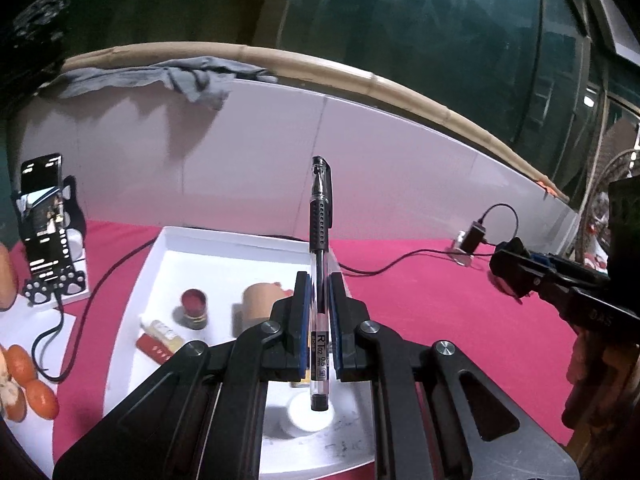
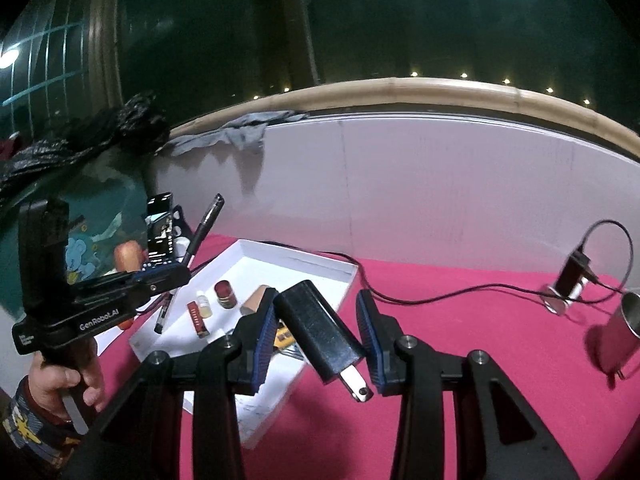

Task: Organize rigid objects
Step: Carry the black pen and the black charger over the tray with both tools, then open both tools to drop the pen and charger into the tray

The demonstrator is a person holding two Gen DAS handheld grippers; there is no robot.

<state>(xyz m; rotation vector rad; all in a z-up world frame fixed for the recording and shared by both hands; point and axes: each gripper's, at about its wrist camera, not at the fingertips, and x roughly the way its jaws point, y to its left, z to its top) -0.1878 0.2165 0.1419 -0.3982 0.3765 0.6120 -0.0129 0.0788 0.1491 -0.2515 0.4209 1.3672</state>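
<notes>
Pink tablecloth (image 1: 440, 300), white tray (image 1: 168, 264), left claw (image 1: 319, 320) gripping pen (image 1: 320, 240), right claw (image 2: 320, 332) gripping black charger (image 2: 316, 328).

A grey cloth (image 1: 172, 76) hung over the white backboard (image 1: 400, 168) beyond the grippers. A phone on its stand (image 1: 44, 232) stood far left, beside what looked like oranges (image 1: 36, 392). A steel cup (image 2: 624, 332) lay far right.
</notes>
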